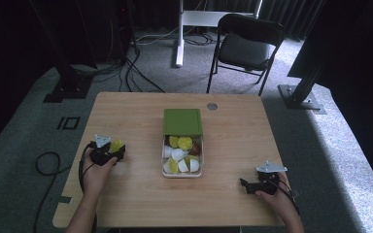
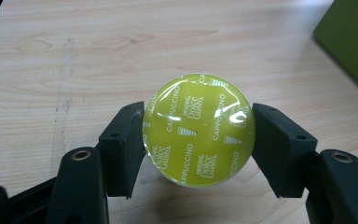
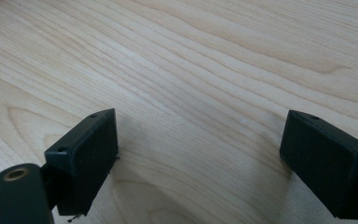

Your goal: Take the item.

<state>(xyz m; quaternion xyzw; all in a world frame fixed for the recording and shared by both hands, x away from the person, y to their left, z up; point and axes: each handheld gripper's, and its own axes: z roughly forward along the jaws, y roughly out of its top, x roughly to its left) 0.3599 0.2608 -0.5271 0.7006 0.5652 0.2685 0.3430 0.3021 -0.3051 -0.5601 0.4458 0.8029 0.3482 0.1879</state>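
My left gripper [image 2: 198, 140] is shut on a yellow-green coffee capsule [image 2: 198, 129] with "Cappuccino" printed on its foil lid; both pads press its sides just above the wooden table. In the high view that left gripper [image 1: 118, 149] sits near the table's left edge with the capsule [image 1: 116, 144] at its tip. A clear box [image 1: 165, 171] at the table's middle holds several white, yellow-green and brown capsules, and its green lid [image 1: 182, 121] lies just behind it. My right gripper [image 1: 244, 185] rests at the front right, jaws wide apart with bare wood between them [image 3: 198, 154].
The wooden table [image 1: 233, 136] has a round grey cable port [image 1: 211, 106] near its far edge. A black folding chair [image 1: 245, 46] and a white desk leg [image 1: 179, 34] stand beyond the table. Cables trail off the table's left side.
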